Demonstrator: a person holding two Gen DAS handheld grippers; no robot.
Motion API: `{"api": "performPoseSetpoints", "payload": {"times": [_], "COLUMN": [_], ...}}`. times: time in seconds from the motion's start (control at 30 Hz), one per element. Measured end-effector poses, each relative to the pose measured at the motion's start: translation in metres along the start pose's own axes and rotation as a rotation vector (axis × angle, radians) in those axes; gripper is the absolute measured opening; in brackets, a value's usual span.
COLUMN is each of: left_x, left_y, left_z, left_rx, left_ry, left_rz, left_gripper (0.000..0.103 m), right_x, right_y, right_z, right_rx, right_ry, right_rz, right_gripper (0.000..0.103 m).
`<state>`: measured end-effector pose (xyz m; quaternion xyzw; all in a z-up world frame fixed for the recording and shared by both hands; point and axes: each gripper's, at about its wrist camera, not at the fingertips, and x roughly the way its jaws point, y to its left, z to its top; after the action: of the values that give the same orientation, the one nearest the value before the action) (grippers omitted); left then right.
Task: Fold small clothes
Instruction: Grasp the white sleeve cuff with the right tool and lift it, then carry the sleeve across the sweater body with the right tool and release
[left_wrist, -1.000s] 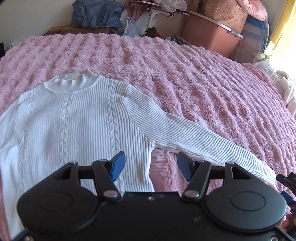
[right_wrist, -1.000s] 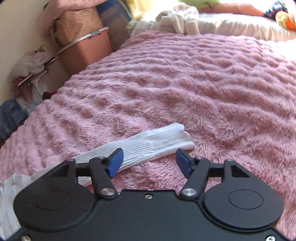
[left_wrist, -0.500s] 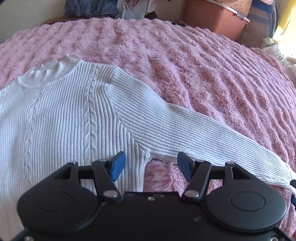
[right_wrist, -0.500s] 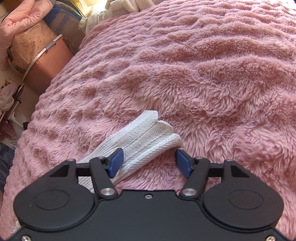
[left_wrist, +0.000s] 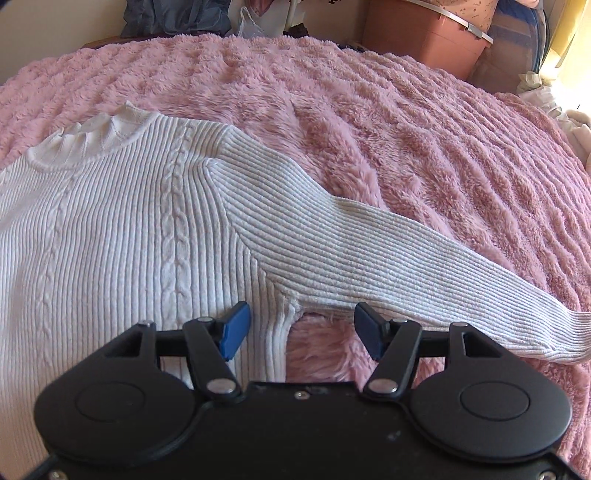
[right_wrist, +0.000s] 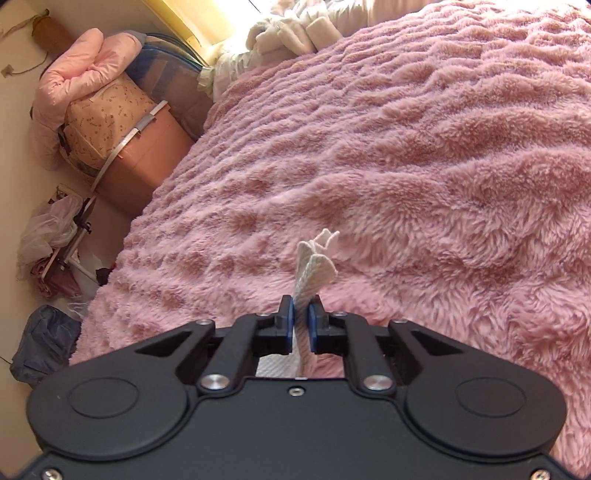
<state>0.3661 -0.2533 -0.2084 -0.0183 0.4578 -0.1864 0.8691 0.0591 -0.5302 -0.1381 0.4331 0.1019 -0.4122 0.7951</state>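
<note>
A white ribbed sweater lies flat on a pink fluffy blanket, collar at the far side. Its right sleeve stretches out to the right. My left gripper is open, low over the armpit where sleeve meets body. My right gripper is shut on the sleeve cuff, which sticks up between the blue pads. The rest of the sweater is hidden in the right wrist view.
A pink storage box with bags on it stands beside the bed. Clutter and a dark bag lie on the floor at the left. White bedding lies at the far edge of the blanket.
My right gripper has closed on the sleeve cuff, which lay flat between open jaws before. My left gripper has moved closer to the sweater's armpit and stays open.
</note>
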Motion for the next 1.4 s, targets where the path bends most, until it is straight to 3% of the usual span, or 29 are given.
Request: {"api": "performPoseSetpoints", "payload": {"times": [0.23, 0.4, 0.6, 0.83, 1.2, 1.4], "left_x": [-0.077, -0.12, -0.142, -0.173, -0.236, -0.25], "left_y": [0.037, 0.078, 0.125, 0.165, 0.225, 0.255], "left_z": [-0.007, -0.046, -0.1, -0.136, -0.173, -0.175], "left_rx": [-0.046, -0.092, -0.187, -0.313, -0.426, -0.476], "left_ry": [-0.082, -0.057, 0.014, 0.027, -0.054, -0.093], "left_rz": [0.016, 0.056, 0.074, 0.067, 0.102, 0.131], "left_gripper": [0.066, 0.066, 0.066, 0.066, 0.066, 0.066], "right_x": [-0.034, -0.051, -0.06, -0.062, -0.067, -0.07], "right_y": [0.088, 0.149, 0.204, 0.25, 0.305, 0.317], "right_z": [-0.011, -0.044, -0.1, -0.174, -0.3, -0.369], "right_rx": [-0.078, -0.144, -0.206, -0.289, -0.436, -0.574], "right_ry": [0.031, 0.085, 0.189, 0.325, 0.518, 0.614], "right_rz": [0.246, 0.407, 0.555, 0.655, 0.774, 0.792], "right_gripper": [0.009, 0.009, 0.009, 0.009, 0.009, 0.009]}}
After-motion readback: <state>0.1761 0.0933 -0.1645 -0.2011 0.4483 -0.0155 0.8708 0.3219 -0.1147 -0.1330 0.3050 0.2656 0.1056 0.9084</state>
